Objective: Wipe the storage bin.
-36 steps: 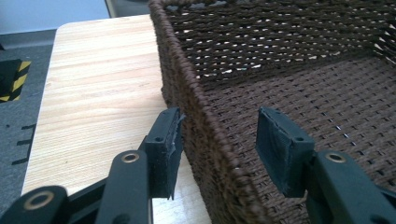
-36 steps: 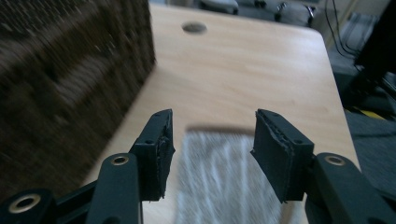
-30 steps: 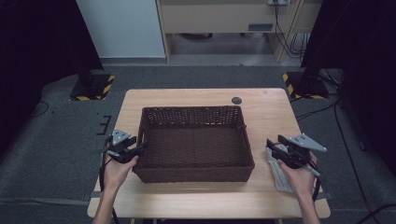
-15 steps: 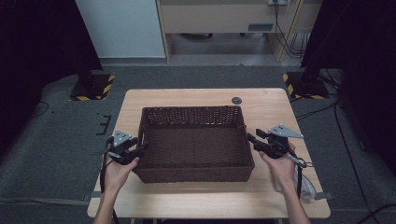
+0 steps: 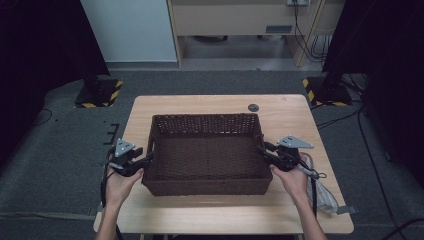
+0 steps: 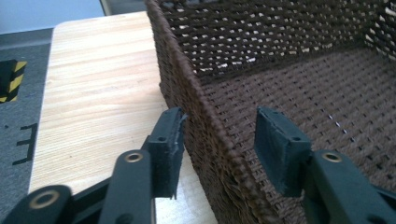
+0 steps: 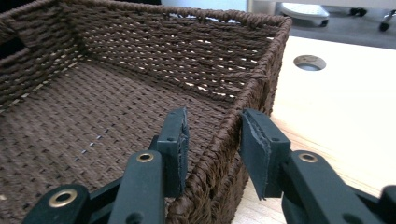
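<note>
Brown wicker basket (image 5: pixel 207 152) sits mid-table, empty, flat on the wooden table (image 5: pixel 295 112). Both grippers are set up for a two-handed grab on its short side walls.

Left gripper (image 6: pixel 217 140): jaws straddle the basket's left wall, rim running between the pads. Outer pad (image 6: pixel 169 140) sits just beside or barely touching the weave on the table side; inner pad (image 6: pixel 275 144) stands apart from the wall, inside the basket. Jaws have just been closing a little, wall between them, not clamped yet. Counts as open.

Right gripper (image 7: pixel 212 140): same idea on the right wall. Inner finger (image 7: pixel 175 140) lies close against the inside of the weave, outer finger (image 7: pixel 257 144) has a visible gap to the rim on the table side. Jaws have just been closing fast, with the rim between them. Not pinching yet by the look of it.

From the high view, left gripper (image 5: pixel 131 161) and right gripper (image 5: pixel 277 152) are level with each other at the basket's near half, hands behind them.

Progress, as a judgement: approach and alignment done on both sides, grip roughly half done. Left: finish the squeeze on both walls, then lift or shift the basket evenly. The basket has not left the table.

Round cable hole (image 5: pixel 253 107) lies beyond the fingers on the far table edge, well apart.
</note>
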`<state>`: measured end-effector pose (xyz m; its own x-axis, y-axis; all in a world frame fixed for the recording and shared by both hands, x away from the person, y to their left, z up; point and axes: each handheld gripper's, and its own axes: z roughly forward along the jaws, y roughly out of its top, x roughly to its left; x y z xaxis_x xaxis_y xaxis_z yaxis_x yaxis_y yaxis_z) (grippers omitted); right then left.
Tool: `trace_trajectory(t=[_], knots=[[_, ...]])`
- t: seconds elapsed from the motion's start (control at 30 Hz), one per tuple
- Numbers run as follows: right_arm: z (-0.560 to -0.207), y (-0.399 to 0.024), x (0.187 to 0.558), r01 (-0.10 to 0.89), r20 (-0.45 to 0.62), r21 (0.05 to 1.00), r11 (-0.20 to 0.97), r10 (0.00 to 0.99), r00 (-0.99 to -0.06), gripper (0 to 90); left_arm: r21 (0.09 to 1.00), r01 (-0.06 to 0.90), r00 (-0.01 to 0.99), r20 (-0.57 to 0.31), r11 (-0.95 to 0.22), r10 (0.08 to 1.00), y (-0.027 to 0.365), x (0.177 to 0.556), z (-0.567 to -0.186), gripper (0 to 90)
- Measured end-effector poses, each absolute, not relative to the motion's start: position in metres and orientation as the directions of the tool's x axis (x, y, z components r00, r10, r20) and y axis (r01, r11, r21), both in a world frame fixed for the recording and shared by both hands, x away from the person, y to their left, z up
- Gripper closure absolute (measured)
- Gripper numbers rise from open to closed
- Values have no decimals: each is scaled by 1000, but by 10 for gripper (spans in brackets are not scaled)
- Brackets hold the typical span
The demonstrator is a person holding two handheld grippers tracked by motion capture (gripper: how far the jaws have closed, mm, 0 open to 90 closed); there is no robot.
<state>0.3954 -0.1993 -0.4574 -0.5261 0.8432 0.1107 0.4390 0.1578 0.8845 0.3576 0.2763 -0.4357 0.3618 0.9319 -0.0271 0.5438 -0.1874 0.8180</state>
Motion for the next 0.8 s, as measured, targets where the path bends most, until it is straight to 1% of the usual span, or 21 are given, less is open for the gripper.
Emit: trace_trajectory(t=[0.07, 0.1, 0.17, 0.2, 0.27, 0.33, 0.47, 0.57, 0.63, 0.73, 0.8], knots=[[-457, -199, 394, 441, 113, 885, 153, 847, -520, 646, 810, 548, 366, -9, -207, 931, 273, 359, -437, 556], [-457, -199, 393, 440, 109, 884, 158, 846, -522, 652, 811, 546, 360, 1, -211, 933, 272, 359, -437, 589], [-456, -198, 392, 438, 100, 884, 163, 850, -518, 657, 813, 543, 343, 10, -208, 939, 273, 360, -439, 621], [-456, -198, 391, 439, 96, 883, 167, 851, -517, 658, 815, 547, 335, -2, -193, 942, 273, 361, -440, 645], [-455, -197, 387, 442, 90, 881, 171, 855, -511, 656, 823, 545, 331, -39, -158, 943, 276, 363, -442, 662], [-456, -196, 380, 441, 100, 884, 156, 858, -503, 650, 826, 537, 338, -29, -168, 941, 276, 365, -442, 682], [-457, -200, 371, 450, 134, 884, 125, 855, -501, 636, 828, 526, 354, -3, -197, 935, 276, 367, -442, 677], [-456, -202, 373, 444, 136, 887, 126, 848, -512, 609, 831, 524, 343, -6, -186, 939, 279, 365, -441, 619], [-452, -204, 375, 429, 139, 897, 105, 856, -499, 596, 835, 529, 346, -48, -153, 937, 282, 361, -438, 573], [-447, -209, 380, 400, 129, 913, 86, 866, -482, 589, 831, 534, 350, -48, -157, 936, 283, 356, -436, 568], [-446, -212, 384, 400, 123, 912, 90, 871, -475, 586, 822, 543, 368, -49, -171, 929, 281, 353, -437, 573]])
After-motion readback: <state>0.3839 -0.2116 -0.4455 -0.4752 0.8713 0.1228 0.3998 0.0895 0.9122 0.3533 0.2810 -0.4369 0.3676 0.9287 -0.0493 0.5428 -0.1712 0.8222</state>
